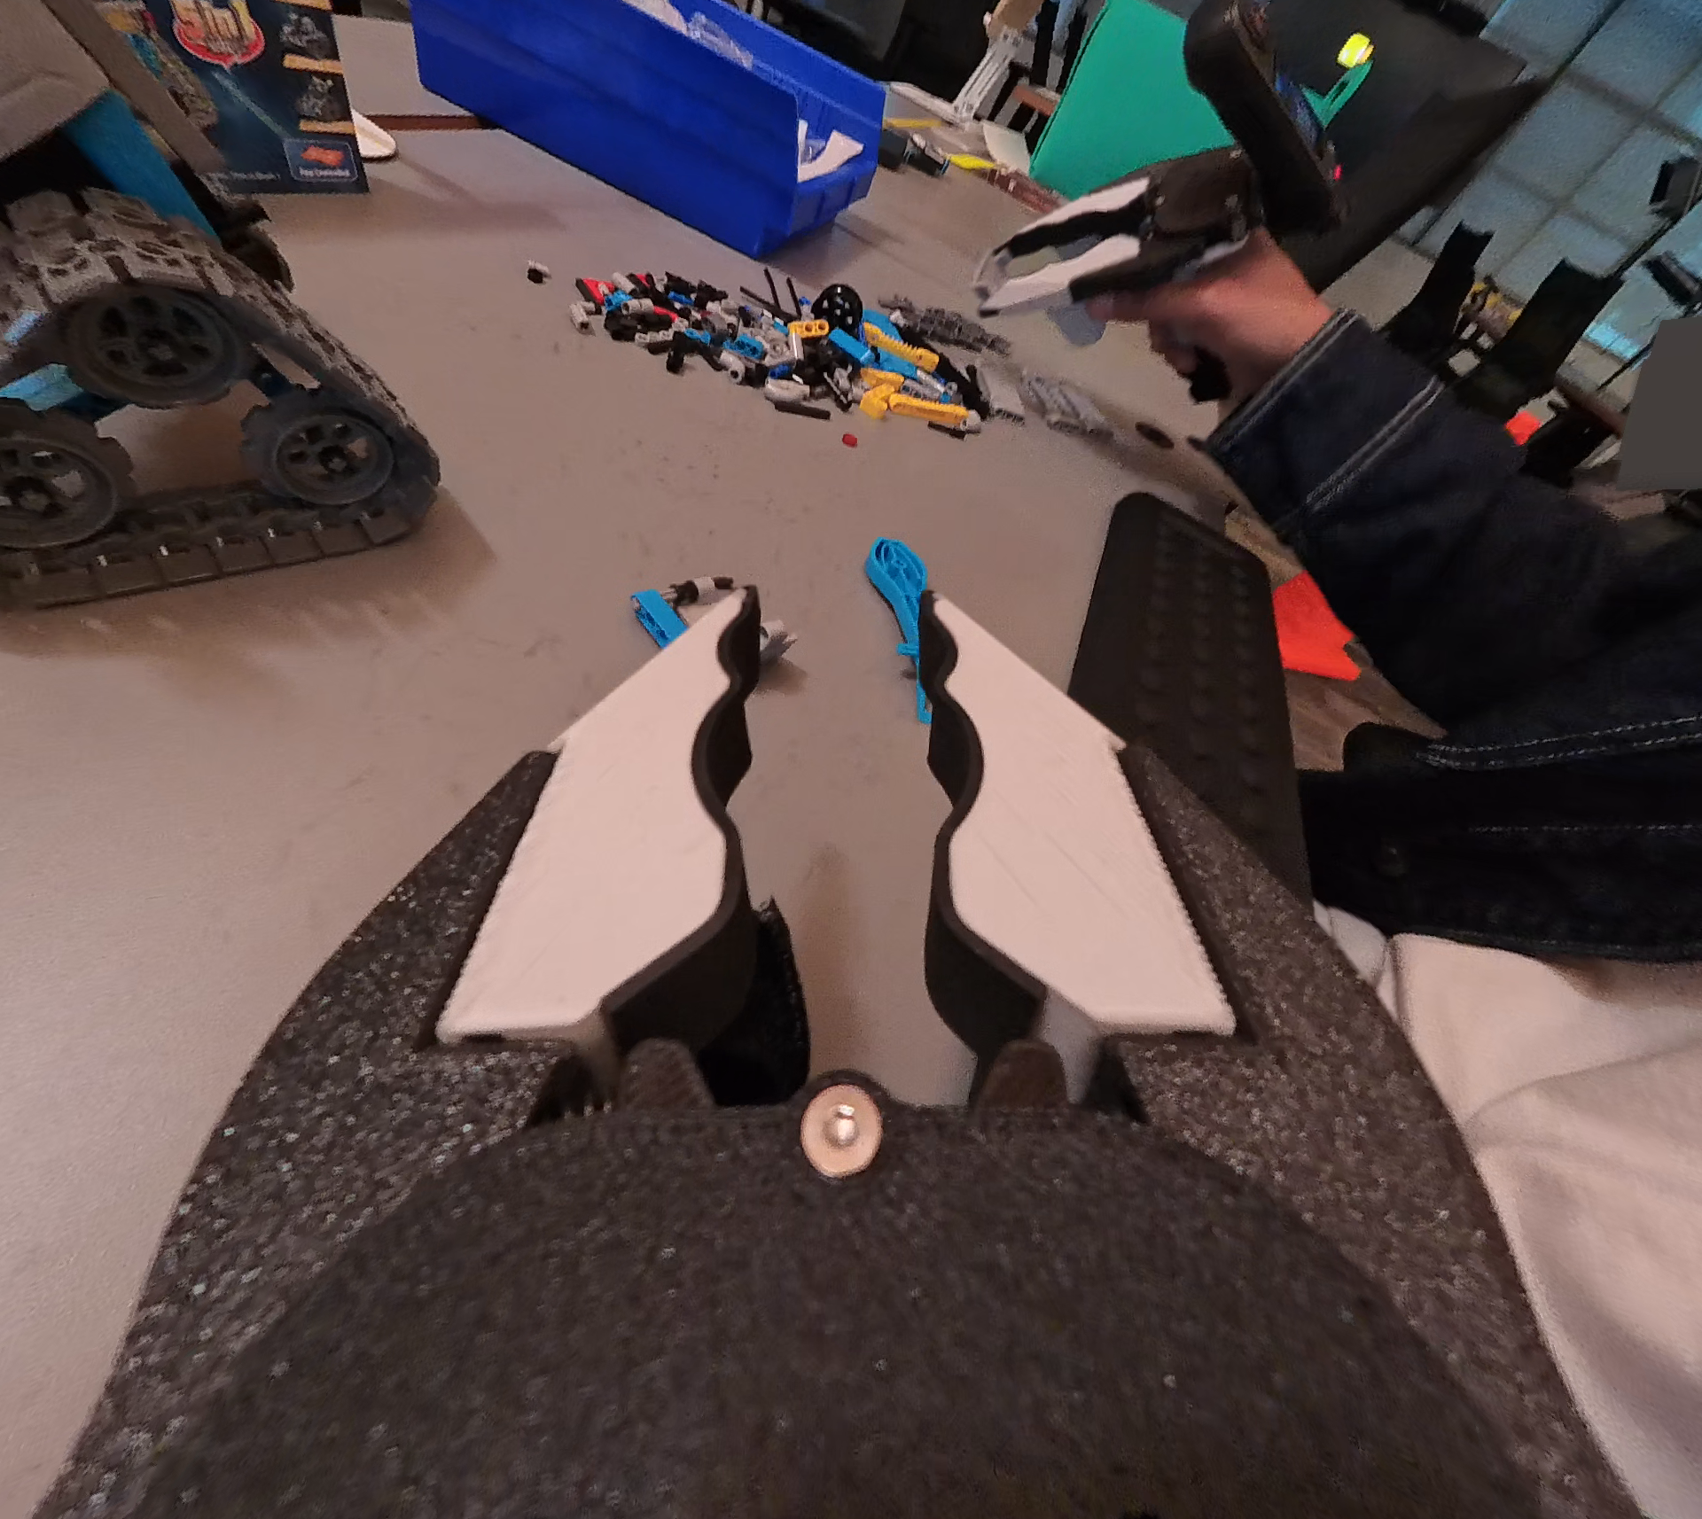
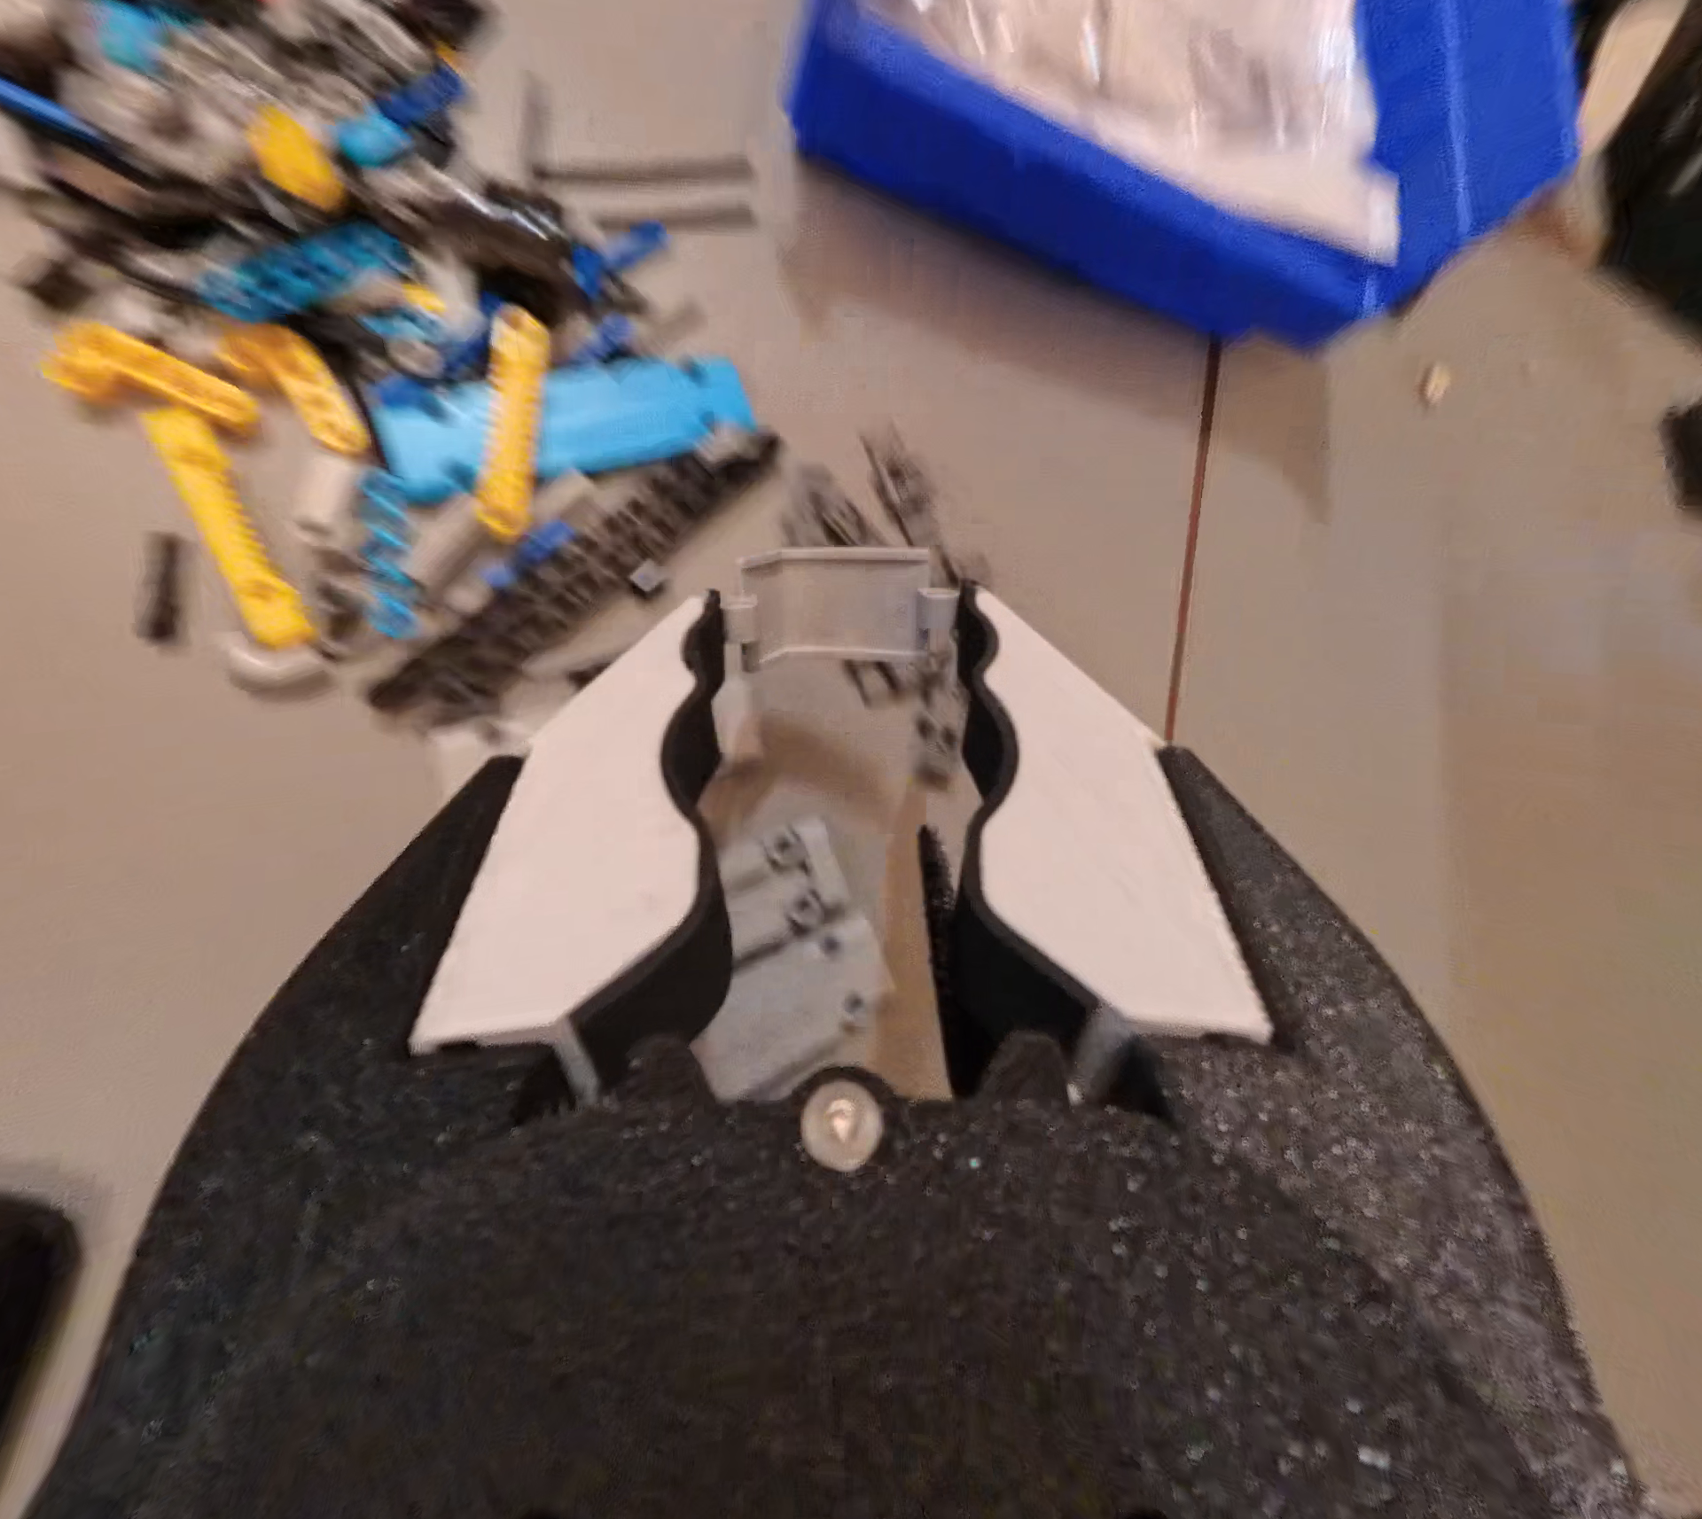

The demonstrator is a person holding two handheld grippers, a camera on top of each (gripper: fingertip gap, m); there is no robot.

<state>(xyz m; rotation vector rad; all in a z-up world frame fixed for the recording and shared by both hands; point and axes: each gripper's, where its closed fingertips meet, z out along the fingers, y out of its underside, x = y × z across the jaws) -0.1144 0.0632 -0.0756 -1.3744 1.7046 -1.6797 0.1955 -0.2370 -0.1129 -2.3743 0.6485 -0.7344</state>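
- Left gripper [image 1: 838,600]: my fingers are spread, nothing between them, low over the grey table [image 1: 571,517].
- A blue curved part [image 1: 898,582] lies on the table just beside my right fingertip [image 1: 930,618]; I cannot tell if they touch.
- A small blue-and-grey piece [image 1: 677,600] lies just by my left fingertip, partly hidden behind it.
- Left of me stands a tracked toy vehicle [image 1: 184,407] with black wheels and grey treads; behind it a printed kit box [image 1: 212,2] stands upright.
- Ahead, well apart from my left fingers, a pile of loose parts [image 1: 792,351]: yellow, blue, black, grey, red. A single red bit [image 1: 849,440] lies just in front of it.
- Behind the pile, a blue bin [image 1: 626,75] with clear bags inside.
- A black studded plate [image 1: 1188,664] lies to the right, near a dark denim sleeve [image 1: 1381,508].
- Right gripper [image 2: 833,609]: my fingertips pinch a grey panel part [image 2: 833,605] across its 2 ends; it spans the gap, lifted off the table.
- Right wrist view is blurred. Below that gripper lies the pile [image 2: 368,333], with yellow toothed bars [image 2: 511,425] and a light blue plate [image 2: 589,416]; the bin [image 2: 1105,204] lies ahead to the right.
- Grey linked pieces [image 2: 801,932] show between my right fingers, on the table below.
- From the left view, the right gripper [image 1: 995,287] is held in a hand [image 1: 1225,333] above the pile's right edge.
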